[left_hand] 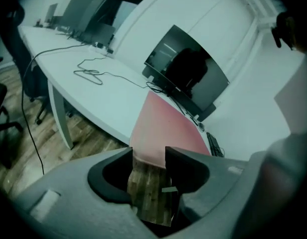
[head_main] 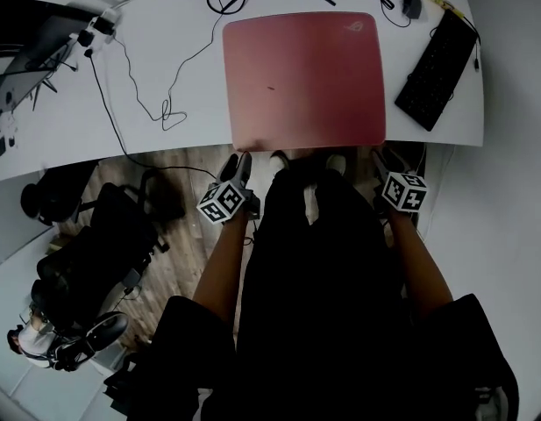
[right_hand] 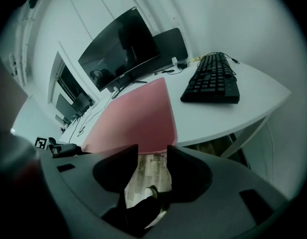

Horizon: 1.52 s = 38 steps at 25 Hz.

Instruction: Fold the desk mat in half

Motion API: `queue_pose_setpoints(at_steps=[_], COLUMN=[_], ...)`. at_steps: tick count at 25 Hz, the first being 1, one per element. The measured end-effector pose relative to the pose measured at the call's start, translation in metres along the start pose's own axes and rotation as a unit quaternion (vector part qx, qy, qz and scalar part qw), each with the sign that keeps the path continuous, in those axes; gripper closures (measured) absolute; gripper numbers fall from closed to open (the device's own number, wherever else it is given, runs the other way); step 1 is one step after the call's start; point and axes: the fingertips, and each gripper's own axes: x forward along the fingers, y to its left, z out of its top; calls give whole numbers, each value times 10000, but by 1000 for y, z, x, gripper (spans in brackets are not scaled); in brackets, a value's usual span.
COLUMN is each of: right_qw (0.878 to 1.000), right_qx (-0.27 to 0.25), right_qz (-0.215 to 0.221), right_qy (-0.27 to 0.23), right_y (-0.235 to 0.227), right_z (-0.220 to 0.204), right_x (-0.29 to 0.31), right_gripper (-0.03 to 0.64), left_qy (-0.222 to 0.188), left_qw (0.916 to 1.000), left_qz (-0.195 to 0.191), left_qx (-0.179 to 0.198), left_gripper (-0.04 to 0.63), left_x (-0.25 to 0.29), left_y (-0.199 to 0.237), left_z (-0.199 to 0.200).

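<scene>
A red desk mat (head_main: 305, 77) lies flat on the white desk (head_main: 165, 51), its near edge at the desk's front edge. My left gripper (head_main: 238, 160) hangs just below the mat's near left corner. Its jaws stand open, with the mat (left_hand: 163, 128) edge right ahead of the tips (left_hand: 149, 152) and wood floor showing between them. My right gripper (head_main: 380, 160) sits below the near right corner. It is open too, and the mat (right_hand: 138, 116) starts just beyond its tips (right_hand: 153, 150). Neither gripper's pads press on the mat.
A black keyboard (head_main: 437, 58) lies right of the mat, with a mouse (head_main: 412, 5) behind it. A monitor (right_hand: 121, 46) stands at the desk's back. Loose cables (head_main: 165, 103) trail across the left of the desk. A black office chair (head_main: 95, 244) stands on the floor at left.
</scene>
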Motion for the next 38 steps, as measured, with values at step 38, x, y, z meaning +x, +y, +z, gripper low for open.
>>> queue_pose_setpoints(at_steps=[38], right_qw=[9486], right_qx=[3133], right_qz=[-110], right_qy=[-425], right_y=[-25], right_z=[6], right_x=[26], right_gripper=[594], left_qy=[-388], left_qw=[9801], left_qz=[73], left_qx=[-1944], left_gripper=[560], left_x=[16], left_y=[8], left_z=[10])
